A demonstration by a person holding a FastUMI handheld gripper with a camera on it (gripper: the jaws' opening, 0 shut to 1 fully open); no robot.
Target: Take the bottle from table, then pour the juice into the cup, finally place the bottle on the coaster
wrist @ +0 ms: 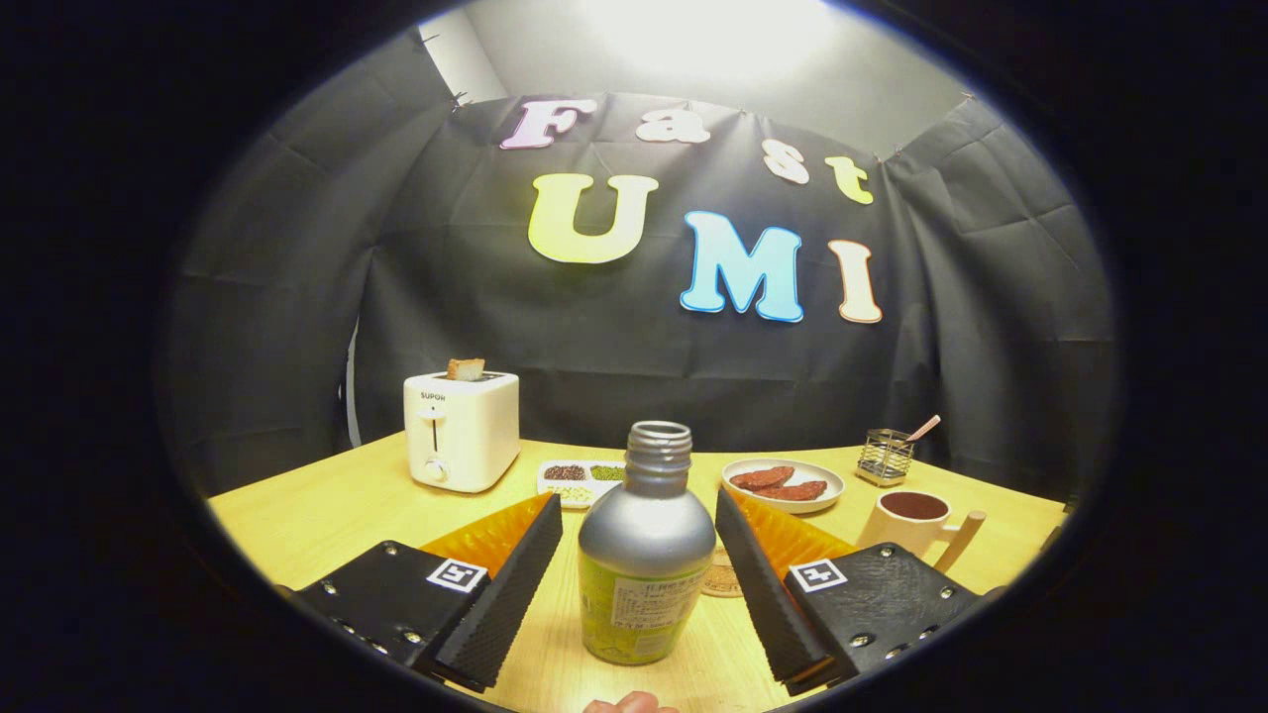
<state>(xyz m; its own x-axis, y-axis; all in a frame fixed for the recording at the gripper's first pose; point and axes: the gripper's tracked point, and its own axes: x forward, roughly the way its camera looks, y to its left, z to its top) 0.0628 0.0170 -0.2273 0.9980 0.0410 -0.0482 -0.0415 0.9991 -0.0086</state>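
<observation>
The gripper (639,584) was wide open and held nothing; gaps showed on both sides of the bottle (646,555), which stood on the table (317,515) between the fingers. Its long axis was upright, the open neck pointing up. Beyond the fingers stood the cup (916,523), and the coaster (722,577) just behind the bottle.

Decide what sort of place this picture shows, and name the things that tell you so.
Probably a staged kitchen or breakfast table inside a cloth-walled booth. A toaster holding bread, a plate of sausages and a cup stand on the wooden table. The open claw brackets an uncapped bottle.
</observation>
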